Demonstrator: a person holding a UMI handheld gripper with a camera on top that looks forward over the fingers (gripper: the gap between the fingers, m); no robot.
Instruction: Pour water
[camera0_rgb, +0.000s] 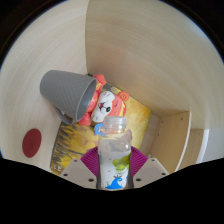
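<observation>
A clear plastic bottle (114, 150) with green and blue print on its side stands upright between my fingers, neck pointing away from me. My gripper (112, 163) is shut on the bottle, with the magenta pads (138, 160) pressing on both sides of its body. Beyond the bottle a grey cup (70, 92) lies tilted, its mouth turned toward the bottle. Whether there is water in the bottle cannot be seen.
A white and red toy figure (106, 102) sits beside the grey cup on a yellow patterned mat (143, 122). A dark red disc (33, 140) lies on the light wooden table to the left. A pale curved wall (140, 50) rises behind.
</observation>
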